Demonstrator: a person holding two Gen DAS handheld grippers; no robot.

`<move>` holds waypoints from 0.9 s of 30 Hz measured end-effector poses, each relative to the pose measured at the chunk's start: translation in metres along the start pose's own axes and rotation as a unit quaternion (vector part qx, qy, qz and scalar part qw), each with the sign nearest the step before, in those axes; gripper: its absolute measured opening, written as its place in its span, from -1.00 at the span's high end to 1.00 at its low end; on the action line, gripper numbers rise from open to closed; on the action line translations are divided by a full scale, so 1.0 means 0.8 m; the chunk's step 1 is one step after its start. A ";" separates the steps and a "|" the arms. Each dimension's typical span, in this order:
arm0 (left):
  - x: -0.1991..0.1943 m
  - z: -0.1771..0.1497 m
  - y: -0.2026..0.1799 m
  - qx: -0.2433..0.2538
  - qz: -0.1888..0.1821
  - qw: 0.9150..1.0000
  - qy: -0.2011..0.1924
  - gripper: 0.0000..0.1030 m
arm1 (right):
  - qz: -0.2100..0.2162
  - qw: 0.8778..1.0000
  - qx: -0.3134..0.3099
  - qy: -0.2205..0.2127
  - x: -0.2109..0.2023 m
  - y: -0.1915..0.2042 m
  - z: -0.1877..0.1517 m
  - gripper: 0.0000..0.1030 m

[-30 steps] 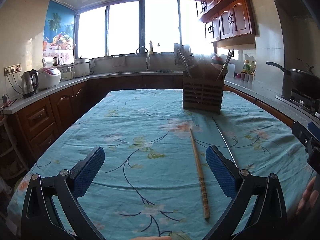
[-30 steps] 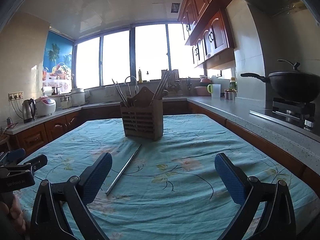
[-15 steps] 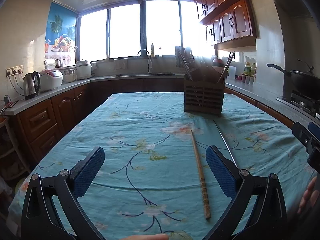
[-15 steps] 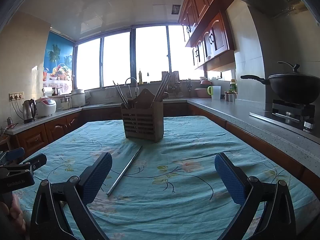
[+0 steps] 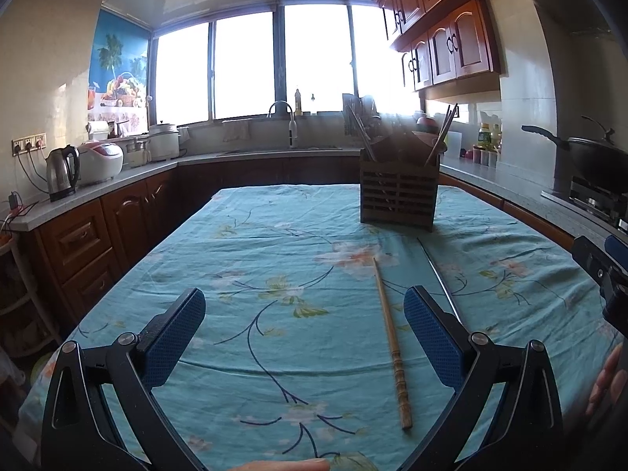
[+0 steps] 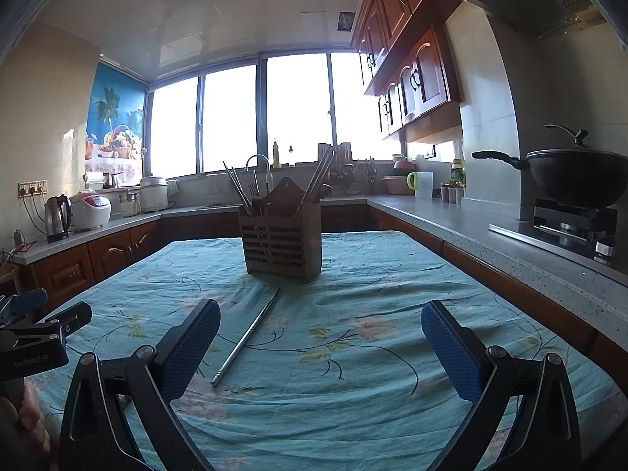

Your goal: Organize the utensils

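The left gripper [image 5: 304, 337] is held wide open above the tablecloth [image 5: 251, 274], nothing gripped. A wooden chopstick [image 5: 388, 337] is seen lying flat on the cloth between the two blue pads, close to the right pad [image 5: 429, 339] but apart from it, thick end near, thin end pointed far toward the holder. A metal chopstick [image 5: 439, 278] is laid just right of it, passing behind the right pad. The right gripper [image 6: 320, 347] is likewise spread wide, empty; in its view the metal chopstick [image 6: 247, 339] is found just right of the left pad [image 6: 192, 347], inside the gap, not touched, running diagonally far-right toward the holder. Further back, a slatted wooden utensil holder [image 6: 280, 245] is stood upright on the cloth, chopsticks leaning out of both its sides. Beyond the table, a kettle [image 5: 61, 172] is set on the left counter and a wok [image 6: 573, 174] on the stove at right.
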State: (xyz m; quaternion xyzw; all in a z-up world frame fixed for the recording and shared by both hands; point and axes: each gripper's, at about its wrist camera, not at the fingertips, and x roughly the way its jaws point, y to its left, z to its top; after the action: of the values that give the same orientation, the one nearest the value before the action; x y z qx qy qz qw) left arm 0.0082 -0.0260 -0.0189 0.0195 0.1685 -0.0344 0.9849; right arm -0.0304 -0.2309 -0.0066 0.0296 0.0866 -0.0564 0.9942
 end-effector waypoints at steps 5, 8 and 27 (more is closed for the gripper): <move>-0.001 0.000 -0.002 0.002 0.000 1.000 -0.002 -1.00 | -0.001 1.000 -0.001 -0.004 -0.004 0.002 0.001 -1.00; -0.001 0.000 -0.003 0.003 -0.001 1.000 -0.003 -1.00 | -0.001 1.000 0.000 -0.002 -0.003 0.002 0.001 -1.00; 0.002 0.000 -0.003 0.005 -0.004 1.000 0.002 -1.00 | 0.003 1.000 -0.001 -0.001 -0.004 0.004 0.002 -1.00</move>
State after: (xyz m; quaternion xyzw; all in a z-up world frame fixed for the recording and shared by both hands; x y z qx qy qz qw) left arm 0.0092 -0.0283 -0.0194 0.0233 0.1706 -0.0392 0.9843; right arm -0.0329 -0.2272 -0.0043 0.0292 0.0857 -0.0530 0.9945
